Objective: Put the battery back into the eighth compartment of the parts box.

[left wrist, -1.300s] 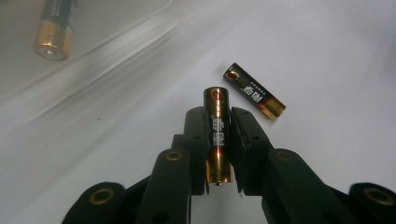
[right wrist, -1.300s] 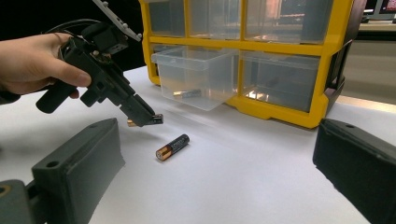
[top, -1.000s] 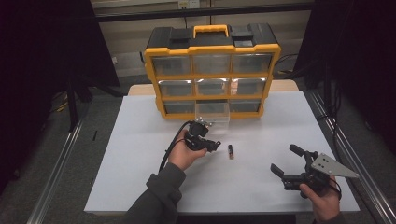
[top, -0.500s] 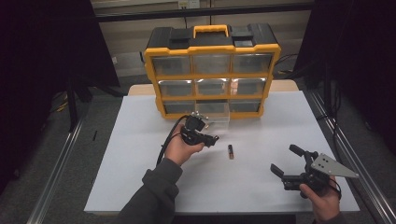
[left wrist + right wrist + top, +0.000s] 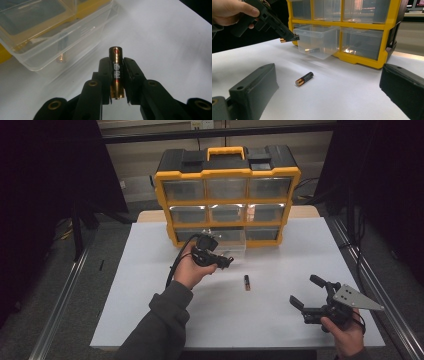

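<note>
Left gripper (image 5: 117, 82): jaws clamped on a battery (image 5: 116, 67), beside the pulled-out clear drawer (image 5: 318, 40).
Right gripper (image 5: 314, 297): jaws wide apart, empty.
Second battery (image 5: 304, 78): lying on the white table (image 5: 280, 265).
Drawer contents: blurred, unclear.

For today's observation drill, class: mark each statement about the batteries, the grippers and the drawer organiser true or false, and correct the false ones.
1. The left gripper is clamped on a battery. True.
2. The right gripper holds a battery. False: its jaws stand wide apart with nothing between them.
3. A second battery lies loose on the white table. True.
4. All drawers of the yellow organiser are pushed in. False: one clear drawer in the bottom row is pulled out.
5. The pulled-out drawer is bare inside. False: at least one battery lies in it.
</note>
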A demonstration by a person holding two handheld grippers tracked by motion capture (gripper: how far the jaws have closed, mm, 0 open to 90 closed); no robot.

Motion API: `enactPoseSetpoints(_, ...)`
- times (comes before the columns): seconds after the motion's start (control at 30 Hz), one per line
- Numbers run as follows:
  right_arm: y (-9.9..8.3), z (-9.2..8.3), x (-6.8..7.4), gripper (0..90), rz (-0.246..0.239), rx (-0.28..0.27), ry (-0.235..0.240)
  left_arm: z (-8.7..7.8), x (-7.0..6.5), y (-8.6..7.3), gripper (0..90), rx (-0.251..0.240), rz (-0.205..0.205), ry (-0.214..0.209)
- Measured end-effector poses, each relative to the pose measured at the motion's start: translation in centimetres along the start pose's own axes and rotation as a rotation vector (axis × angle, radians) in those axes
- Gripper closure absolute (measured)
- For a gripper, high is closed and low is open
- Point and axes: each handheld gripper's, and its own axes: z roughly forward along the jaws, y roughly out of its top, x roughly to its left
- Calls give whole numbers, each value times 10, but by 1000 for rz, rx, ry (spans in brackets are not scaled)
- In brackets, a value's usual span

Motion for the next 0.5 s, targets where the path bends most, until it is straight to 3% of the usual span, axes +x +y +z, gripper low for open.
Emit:
enactPoseSetpoints(0.4,0,0,0,9,1,2,0,-9,5,13,774,7,17,13)
enactPoseSetpoints(0.43,0,0,0,8,2,2,0,-9,3,14,774,-8,-4,18)
enactPoseSetpoints(0.5,0,0,0,9,0,1,-2,-11,6,16,774,2,15,12)
